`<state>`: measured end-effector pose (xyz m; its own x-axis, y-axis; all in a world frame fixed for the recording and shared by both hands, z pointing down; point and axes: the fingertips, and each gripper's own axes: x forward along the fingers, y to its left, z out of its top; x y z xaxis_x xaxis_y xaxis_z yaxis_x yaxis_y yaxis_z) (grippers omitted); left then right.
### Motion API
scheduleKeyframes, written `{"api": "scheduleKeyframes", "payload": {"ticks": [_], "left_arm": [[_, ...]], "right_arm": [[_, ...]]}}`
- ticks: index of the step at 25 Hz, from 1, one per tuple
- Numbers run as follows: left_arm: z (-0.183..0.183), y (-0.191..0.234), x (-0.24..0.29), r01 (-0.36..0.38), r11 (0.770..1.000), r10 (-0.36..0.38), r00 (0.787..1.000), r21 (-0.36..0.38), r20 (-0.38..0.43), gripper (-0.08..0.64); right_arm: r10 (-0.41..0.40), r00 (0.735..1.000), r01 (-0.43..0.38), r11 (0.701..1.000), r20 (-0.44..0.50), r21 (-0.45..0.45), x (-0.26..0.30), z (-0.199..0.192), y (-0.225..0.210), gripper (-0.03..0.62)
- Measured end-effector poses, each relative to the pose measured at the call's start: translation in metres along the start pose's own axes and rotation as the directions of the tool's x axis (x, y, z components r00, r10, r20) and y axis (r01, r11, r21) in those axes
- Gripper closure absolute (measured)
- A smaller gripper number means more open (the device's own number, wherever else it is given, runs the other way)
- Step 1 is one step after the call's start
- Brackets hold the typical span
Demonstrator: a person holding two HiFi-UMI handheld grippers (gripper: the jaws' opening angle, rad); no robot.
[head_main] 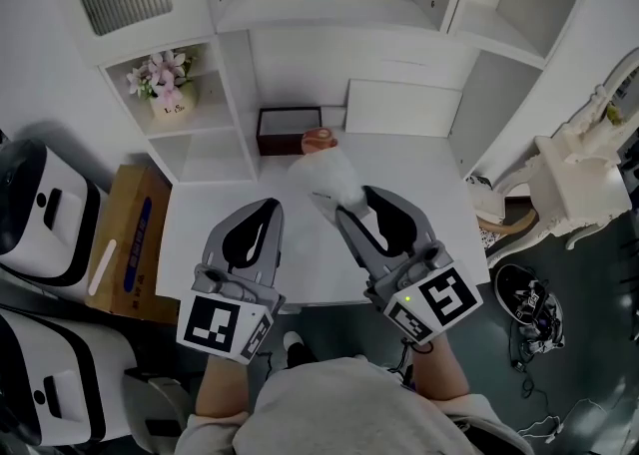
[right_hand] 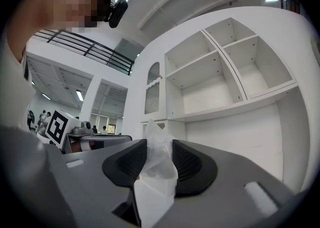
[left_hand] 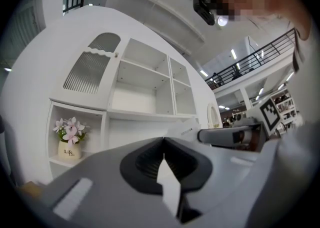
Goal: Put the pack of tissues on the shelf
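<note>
The pack of tissues is white and crinkly, lifted above the white table. My right gripper is shut on it; in the right gripper view the pack fills the gap between both dark pads and sticks out past the tips. My left gripper hovers beside it on the left, shut with nothing in it, its tips meeting in the left gripper view. The white shelf unit rises behind the table, with empty compartments.
A vase of pink flowers stands in a low left cubby. A dark open box and a white drawer block sit at the table's back. A cardboard box lies to the left, a white chair to the right.
</note>
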<state>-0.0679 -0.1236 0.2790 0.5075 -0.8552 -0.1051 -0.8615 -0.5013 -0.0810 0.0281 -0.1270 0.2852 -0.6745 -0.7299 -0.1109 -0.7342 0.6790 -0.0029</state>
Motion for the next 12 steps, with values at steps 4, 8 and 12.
{"api": "scheduleKeyframes", "payload": {"ticks": [4, 8, 12], "left_arm": [[0.0, 0.019, 0.003, 0.02, 1.0, -0.02, 1.0, -0.002, 0.006, 0.558], [-0.002, 0.035, 0.003, 0.038, 0.999, -0.038, 0.999, -0.005, 0.011, 0.558], [-0.003, 0.051, 0.004, 0.06, 0.998, -0.06, 0.998, -0.008, 0.016, 0.558]], "right_arm": [[-0.016, 1.0, 0.016, 1.0, 0.002, 0.001, 0.018, -0.001, 0.005, 0.426], [-0.032, 0.999, 0.032, 0.999, 0.002, -0.004, 0.032, -0.003, 0.012, 0.426], [-0.057, 0.998, 0.057, 0.998, 0.002, -0.01, 0.044, -0.004, 0.018, 0.426]]}}
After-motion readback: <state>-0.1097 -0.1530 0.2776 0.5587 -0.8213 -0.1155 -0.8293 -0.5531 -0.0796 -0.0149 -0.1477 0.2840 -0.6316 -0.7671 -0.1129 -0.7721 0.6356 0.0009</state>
